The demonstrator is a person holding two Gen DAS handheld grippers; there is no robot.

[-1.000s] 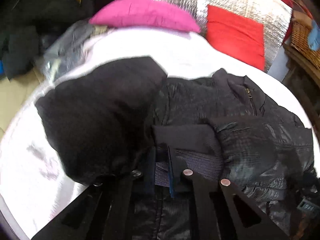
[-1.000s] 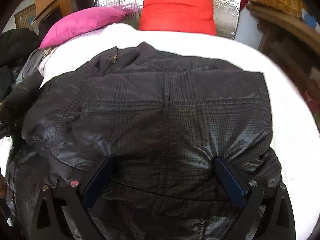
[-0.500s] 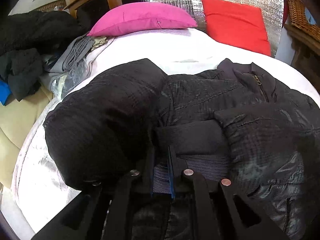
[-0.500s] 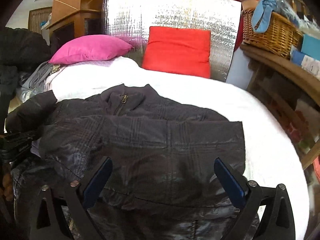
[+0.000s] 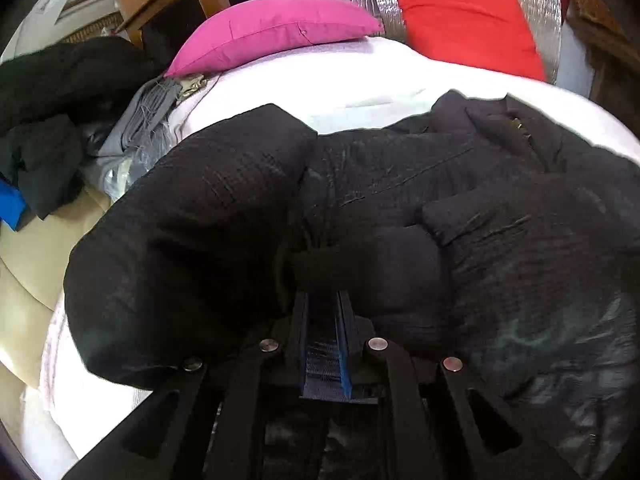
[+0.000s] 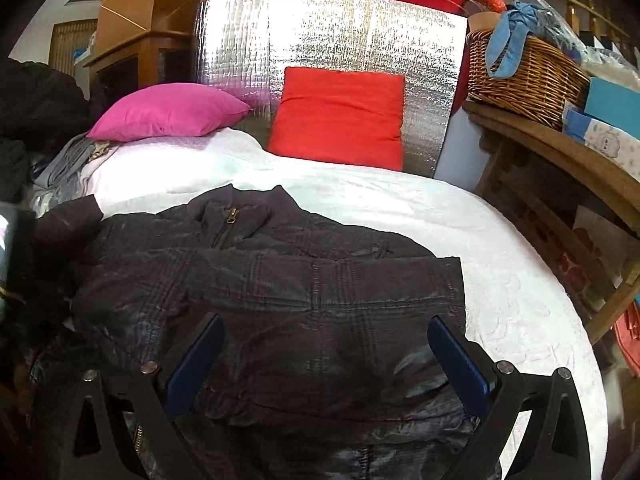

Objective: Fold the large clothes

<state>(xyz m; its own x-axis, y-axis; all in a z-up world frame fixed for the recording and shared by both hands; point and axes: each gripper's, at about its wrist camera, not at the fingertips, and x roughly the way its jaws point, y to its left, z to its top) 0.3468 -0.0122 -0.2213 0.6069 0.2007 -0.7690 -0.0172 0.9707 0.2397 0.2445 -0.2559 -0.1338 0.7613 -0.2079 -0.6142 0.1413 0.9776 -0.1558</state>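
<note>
A dark quilted jacket [image 6: 320,300] lies on the white bed [image 6: 500,280], collar and zip toward the pillows. In the left wrist view my left gripper [image 5: 322,300] is shut on the ribbed knit cuff [image 5: 325,364] of its sleeve. That sleeve [image 5: 180,240] bulges up to the left, and the cuff is held over the jacket's body [image 5: 520,260]. My right gripper [image 6: 326,344] stands wide open above the lower part of the jacket. Nothing sits between its blue pads [image 6: 196,356], which hang clear of the fabric.
A pink pillow [image 6: 168,110] and a red pillow [image 6: 340,116] lean at the head of the bed against a silver foil panel [image 6: 320,28]. Right of the bed a wooden shelf holds a wicker basket [image 6: 520,76]. Dark clothes [image 5: 60,92] are piled left of the bed.
My right gripper has lifted off the jacket, still open, so more of the room shows. The left gripper keeps the cuff and has shifted a little over the jacket.
</note>
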